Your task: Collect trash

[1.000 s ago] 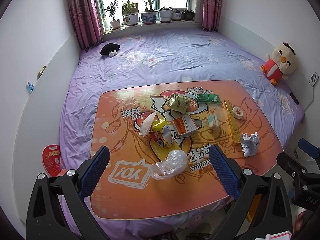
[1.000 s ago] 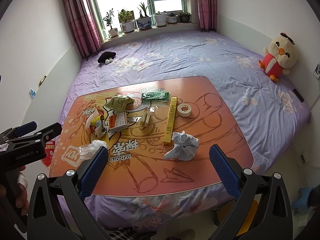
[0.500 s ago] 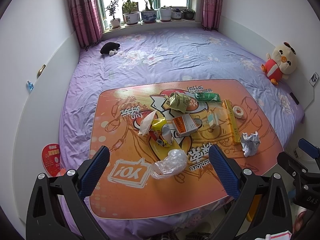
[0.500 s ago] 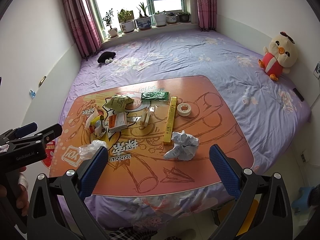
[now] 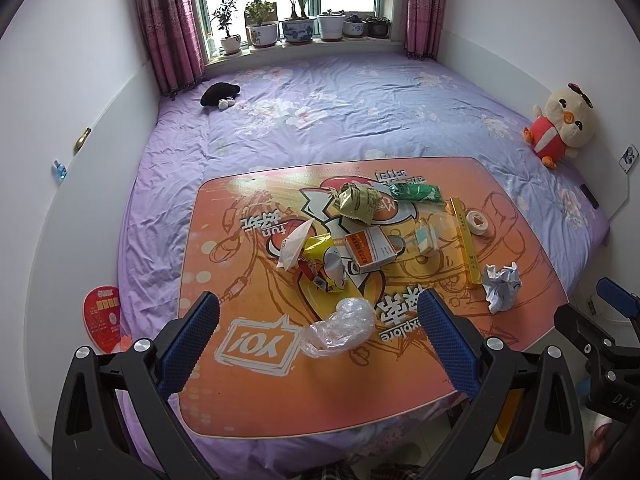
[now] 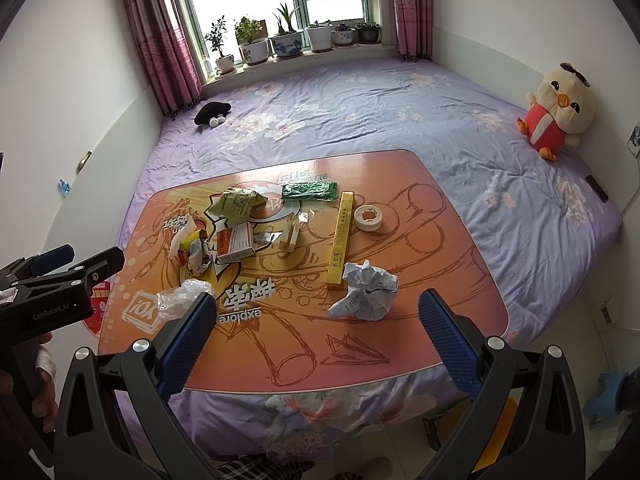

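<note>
Purple floral bedding [image 5: 360,120] fills the room under a sill of potted plants [image 5: 296,28], with a plush chick [image 6: 556,108] against the far wall. On it rests a glossy orange printed board [image 5: 248,380] scattered with trash: a clear crinkled plastic bag [image 5: 340,326] nearest the left gripper [image 5: 318,340], a crumpled white paper ball [image 6: 366,292] just ahead of the right gripper [image 6: 316,338], a long yellow box [image 6: 342,234] touching the paper ball, a tape roll [image 6: 369,218] and foil wrappers [image 5: 324,266]. Both grippers hover spread wide, empty.
</note>
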### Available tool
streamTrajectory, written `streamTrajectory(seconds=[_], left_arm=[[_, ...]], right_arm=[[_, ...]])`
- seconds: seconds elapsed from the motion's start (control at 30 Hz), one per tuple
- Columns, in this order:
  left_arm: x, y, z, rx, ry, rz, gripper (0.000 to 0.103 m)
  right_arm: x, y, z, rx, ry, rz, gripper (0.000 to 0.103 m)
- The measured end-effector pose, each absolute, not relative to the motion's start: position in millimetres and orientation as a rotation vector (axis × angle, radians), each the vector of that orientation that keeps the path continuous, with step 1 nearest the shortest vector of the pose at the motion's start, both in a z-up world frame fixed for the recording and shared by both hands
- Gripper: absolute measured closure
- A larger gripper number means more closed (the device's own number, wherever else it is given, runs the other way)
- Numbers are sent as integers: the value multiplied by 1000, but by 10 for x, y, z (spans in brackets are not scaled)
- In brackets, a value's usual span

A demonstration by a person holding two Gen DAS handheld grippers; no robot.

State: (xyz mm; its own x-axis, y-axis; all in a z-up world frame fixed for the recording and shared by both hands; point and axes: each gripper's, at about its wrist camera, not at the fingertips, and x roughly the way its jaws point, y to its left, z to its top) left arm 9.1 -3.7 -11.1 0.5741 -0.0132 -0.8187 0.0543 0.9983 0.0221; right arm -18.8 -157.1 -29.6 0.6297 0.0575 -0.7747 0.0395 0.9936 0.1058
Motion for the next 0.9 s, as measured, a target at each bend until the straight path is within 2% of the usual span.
streamTrajectory(seconds=[0.43, 0.9], left_arm=[[75, 38, -168, 22, 960, -43, 5], [-34, 318, -912, -57, 1115, -36, 5]], right_arm=[[-209, -1588, -361, 124, 884, 5, 3], [-247, -1792, -953, 189, 958, -31, 3]])
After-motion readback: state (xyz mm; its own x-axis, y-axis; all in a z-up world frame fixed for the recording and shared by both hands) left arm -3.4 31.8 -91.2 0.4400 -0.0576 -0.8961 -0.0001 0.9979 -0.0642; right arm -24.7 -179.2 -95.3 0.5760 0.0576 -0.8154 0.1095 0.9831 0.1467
